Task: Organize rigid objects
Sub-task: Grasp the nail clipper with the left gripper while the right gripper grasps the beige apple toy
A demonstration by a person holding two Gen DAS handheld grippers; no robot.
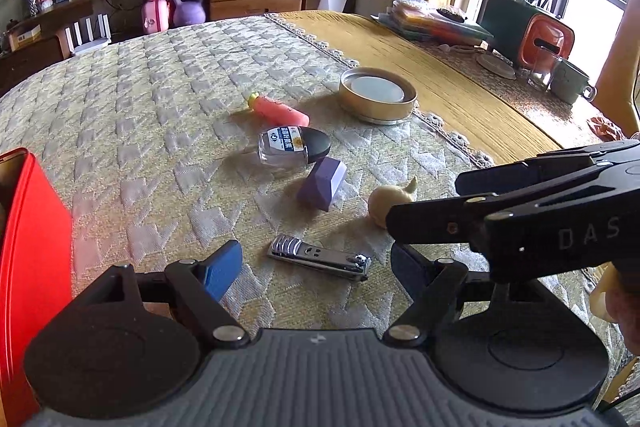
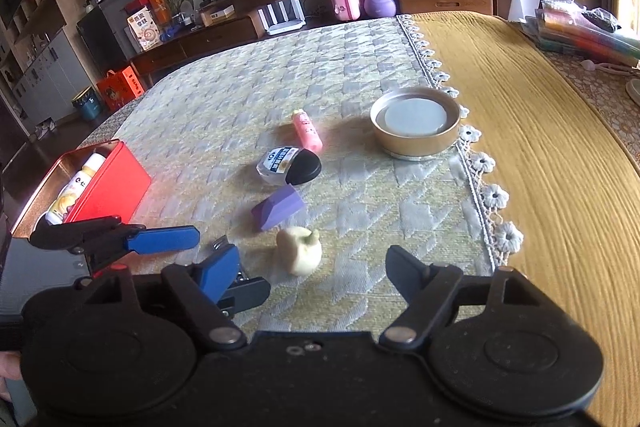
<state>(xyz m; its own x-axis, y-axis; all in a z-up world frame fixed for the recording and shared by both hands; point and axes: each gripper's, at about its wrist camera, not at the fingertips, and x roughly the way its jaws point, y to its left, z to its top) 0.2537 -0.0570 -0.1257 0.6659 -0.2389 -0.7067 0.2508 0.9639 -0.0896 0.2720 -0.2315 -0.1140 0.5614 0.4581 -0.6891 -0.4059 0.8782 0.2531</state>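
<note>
A silver nail clipper (image 1: 320,257) lies on the quilted cloth between the open fingers of my left gripper (image 1: 316,271). A purple block (image 1: 322,187) (image 2: 278,211), a cream pepper-shaped toy (image 1: 390,201) (image 2: 300,255), a clear bottle with a black cap (image 1: 294,146) (image 2: 289,167) and a pink tube (image 1: 278,109) (image 2: 307,131) lie beyond. My right gripper (image 2: 316,275) is open and empty just short of the cream toy. A red tin box (image 2: 86,183) (image 1: 28,267) at the left holds a white and yellow bottle (image 2: 74,189).
A round gold tin (image 1: 378,101) (image 2: 416,127) stands at the cloth's lace edge. Bare yellow tablecloth lies to the right, with stacked folders (image 1: 436,21), an orange-and-green box (image 1: 528,31) and a green mug (image 1: 570,81) at the far right.
</note>
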